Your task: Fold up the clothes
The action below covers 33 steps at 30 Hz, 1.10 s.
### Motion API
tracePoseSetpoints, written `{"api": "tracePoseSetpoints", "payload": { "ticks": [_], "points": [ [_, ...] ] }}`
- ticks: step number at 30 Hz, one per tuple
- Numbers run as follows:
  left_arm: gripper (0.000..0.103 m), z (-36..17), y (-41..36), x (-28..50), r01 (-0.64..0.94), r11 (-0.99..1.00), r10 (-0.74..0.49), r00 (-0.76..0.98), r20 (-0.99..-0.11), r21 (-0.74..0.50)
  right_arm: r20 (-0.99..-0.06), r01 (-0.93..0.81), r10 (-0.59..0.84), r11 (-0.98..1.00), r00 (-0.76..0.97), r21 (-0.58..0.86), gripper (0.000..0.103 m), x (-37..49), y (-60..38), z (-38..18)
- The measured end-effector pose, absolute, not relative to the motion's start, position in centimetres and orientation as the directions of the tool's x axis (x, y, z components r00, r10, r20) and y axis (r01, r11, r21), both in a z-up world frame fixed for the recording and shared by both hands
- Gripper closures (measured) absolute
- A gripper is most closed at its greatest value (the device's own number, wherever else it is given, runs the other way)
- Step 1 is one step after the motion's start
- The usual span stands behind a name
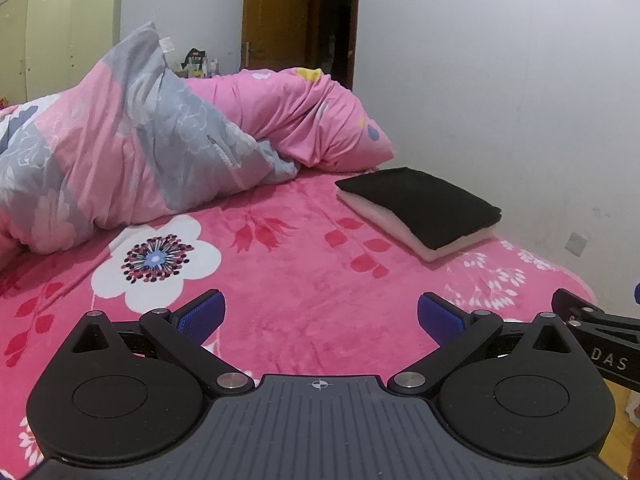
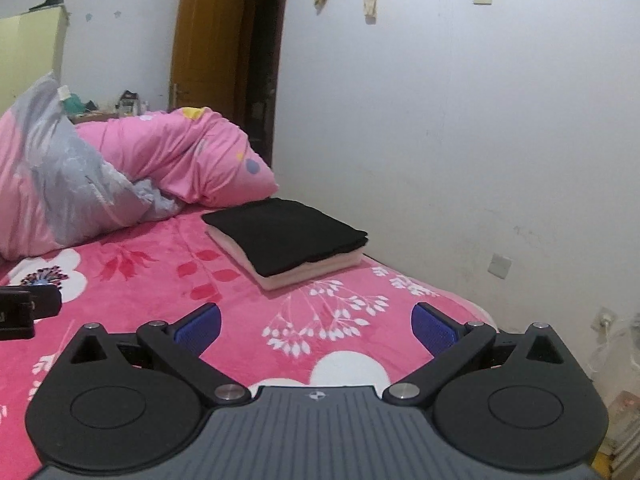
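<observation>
Wardrobe [image 1: 60, 28]: pale yellow, at the far left, against the back wall.
Duvet [image 1: 120, 152]: pink and grey, bunched up high on the left part of the bed, behind the flower print.
Pillow [image 1: 312, 120]: pink, it lies at the head of the bed, touching the duvet on its right.
Bed [image 1: 304, 264]: covered with a bright pink blanket that has white flowers and red leaves.
Left gripper [image 1: 320, 316]: it hangs over the near part of the bed; the blue pads are wide apart and nothing is between them.
Door [image 2: 208, 40]: brown wood, standing open at the back, with a dark doorway beside it.
Clothes [image 2: 288, 236]: a folded stack, a black piece on top of a pale pink one, lying flat on the bed near the wall, just in front of the pillow.
Right gripper [image 2: 316, 326]: it is above the bed edge, the jaws fully spread and empty, well apart from the stack.
Wall [image 2: 480, 140]: white, on the right of the bed, with a socket low down.
</observation>
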<state>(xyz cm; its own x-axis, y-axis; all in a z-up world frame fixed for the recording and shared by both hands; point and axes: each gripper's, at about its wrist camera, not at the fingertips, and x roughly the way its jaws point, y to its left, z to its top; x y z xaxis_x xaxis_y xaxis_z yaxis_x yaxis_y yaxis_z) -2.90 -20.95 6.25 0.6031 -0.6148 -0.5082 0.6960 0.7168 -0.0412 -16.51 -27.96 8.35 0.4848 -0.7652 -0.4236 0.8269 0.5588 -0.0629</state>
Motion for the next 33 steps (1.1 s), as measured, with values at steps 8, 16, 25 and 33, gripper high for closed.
{"api": "tracePoseSetpoints", "payload": {
  "ticks": [8,16,25,33],
  "points": [
    [0.0,6.45,-21.42,-3.65,0.709,0.705,-0.623,0.596,-0.507,-0.033,-0.437,0.836,-0.766,0.546,0.471,-0.057,0.0,-16.62,-28.08,8.08],
    [0.0,6.55,-21.37,-3.78,0.708,0.705,-0.624,0.597,-0.504,-0.035,-0.443,0.833,-0.758,0.551,0.478,-0.044,0.0,-16.68,-28.07,8.16],
    [0.0,6.61,-21.19,-3.75,0.707,0.706,-0.625,0.599,-0.501,-0.034,-0.434,0.833,-0.768,0.549,0.471,-0.069,0.0,-16.46,-27.67,8.23],
    [0.0,6.58,-21.09,-3.68,0.706,0.707,-0.625,0.6,-0.5,-0.036,-0.443,0.829,-0.759,0.556,0.478,-0.058,0.0,-16.35,-27.73,8.21]
  ]
}}
